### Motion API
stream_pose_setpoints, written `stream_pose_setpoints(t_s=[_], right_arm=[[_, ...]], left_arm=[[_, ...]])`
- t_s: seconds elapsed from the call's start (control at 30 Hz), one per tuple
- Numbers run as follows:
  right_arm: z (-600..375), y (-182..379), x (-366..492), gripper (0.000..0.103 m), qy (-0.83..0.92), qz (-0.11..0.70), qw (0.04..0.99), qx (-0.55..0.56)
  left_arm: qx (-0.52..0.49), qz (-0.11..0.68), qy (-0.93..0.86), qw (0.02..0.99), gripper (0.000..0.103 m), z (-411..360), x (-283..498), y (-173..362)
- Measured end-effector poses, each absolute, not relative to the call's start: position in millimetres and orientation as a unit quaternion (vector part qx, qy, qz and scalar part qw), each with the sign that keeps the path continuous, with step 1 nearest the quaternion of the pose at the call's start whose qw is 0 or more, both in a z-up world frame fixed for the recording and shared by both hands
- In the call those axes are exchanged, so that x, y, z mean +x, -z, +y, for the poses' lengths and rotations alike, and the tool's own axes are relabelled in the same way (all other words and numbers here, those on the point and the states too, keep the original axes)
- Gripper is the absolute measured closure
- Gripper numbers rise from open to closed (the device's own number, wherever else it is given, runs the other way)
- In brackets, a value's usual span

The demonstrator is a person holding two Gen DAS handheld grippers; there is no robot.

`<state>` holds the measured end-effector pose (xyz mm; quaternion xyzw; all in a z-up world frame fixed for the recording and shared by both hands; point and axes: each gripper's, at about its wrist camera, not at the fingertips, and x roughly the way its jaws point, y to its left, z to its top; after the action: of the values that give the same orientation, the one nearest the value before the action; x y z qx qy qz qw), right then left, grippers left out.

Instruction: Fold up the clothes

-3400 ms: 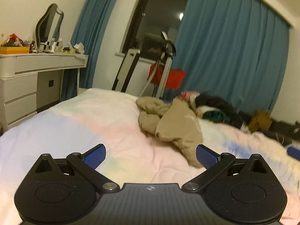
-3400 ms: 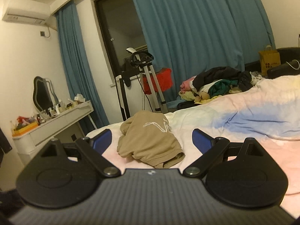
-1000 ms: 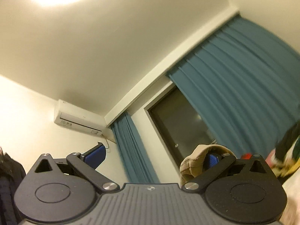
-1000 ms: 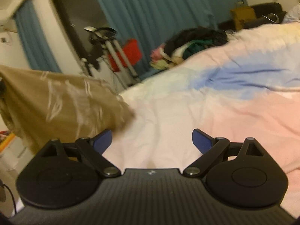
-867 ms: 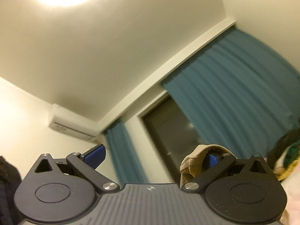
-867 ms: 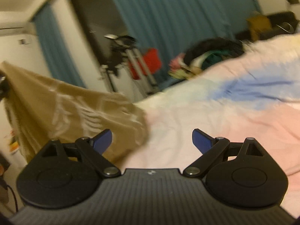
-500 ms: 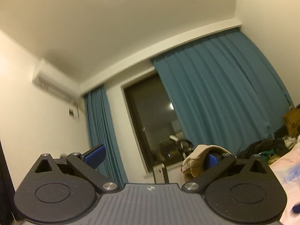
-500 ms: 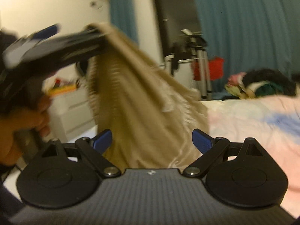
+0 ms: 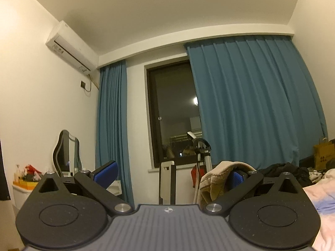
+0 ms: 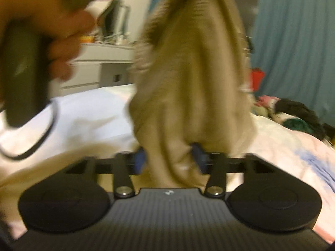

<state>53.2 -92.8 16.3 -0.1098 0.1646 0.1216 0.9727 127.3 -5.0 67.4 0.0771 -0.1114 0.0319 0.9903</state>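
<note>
While garment point(image 10: 188, 73) hangs, right tongs point(image 10: 168, 159) now pinch it.

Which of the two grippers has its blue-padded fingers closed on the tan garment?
The right gripper: its fingers pinch the tan garment between them. On the left gripper the fingers stand wide apart, with cloth only draped over one.

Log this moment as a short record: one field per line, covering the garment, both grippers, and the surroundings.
garment: tan top, lifted off the bed, hanging
left gripper: jaws wide apart, tan cloth draped over its right finger
right gripper: jaws closed on the lower part of the hanging top
image quality: right wrist view blurred
background: blue curtains, dark window, white dresser, clothes pile on the far side of the bed
</note>
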Motion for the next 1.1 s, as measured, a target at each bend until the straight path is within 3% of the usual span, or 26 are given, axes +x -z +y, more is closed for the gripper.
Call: stream_pose_setpoints(t_s=[0.2, 0.4, 0.73, 0.77, 0.83, 0.87, 0.9, 1.1], right_arm=[[-137, -42, 51, 0.095, -0.069, 0.154, 0.985, -0.036], [-213, -65, 32, 0.095, 0.010, 0.140, 0.987, 0.074], [-251, -12, 65, 0.090, 0.033, 0.265, 0.940, 0.210], [-252, -10, 65, 0.086, 0.032, 0.270, 0.937, 0.221], [-255, -7, 65, 0.057, 0.036, 0.273, 0.931, 0.239], [-256, -6, 66, 0.030, 0.038, 0.274, 0.928, 0.248], [-257, -5, 66, 0.018, 0.040, 0.275, 0.925, 0.257], [-246, -10, 75, 0.020, -0.007, 0.288, 0.927, 0.240]], left_arm=[[0.101, -0.074, -0.043, 0.991, 0.000, -19, 129, -44], [0.088, -0.038, -0.051, 0.994, 0.000, -18, 129, -18], [0.115, 0.017, 0.015, 0.993, 0.000, -39, 129, 22], [0.117, 0.023, 0.016, 0.993, 0.000, -38, 131, 25], [0.117, 0.035, 0.019, 0.992, 0.000, -36, 129, 34], [0.115, 0.041, 0.021, 0.992, 0.000, -35, 129, 38], [0.111, 0.048, 0.022, 0.992, 0.000, -33, 133, 38], [0.091, 0.075, 0.019, 0.993, 0.000, -30, 154, 37]])
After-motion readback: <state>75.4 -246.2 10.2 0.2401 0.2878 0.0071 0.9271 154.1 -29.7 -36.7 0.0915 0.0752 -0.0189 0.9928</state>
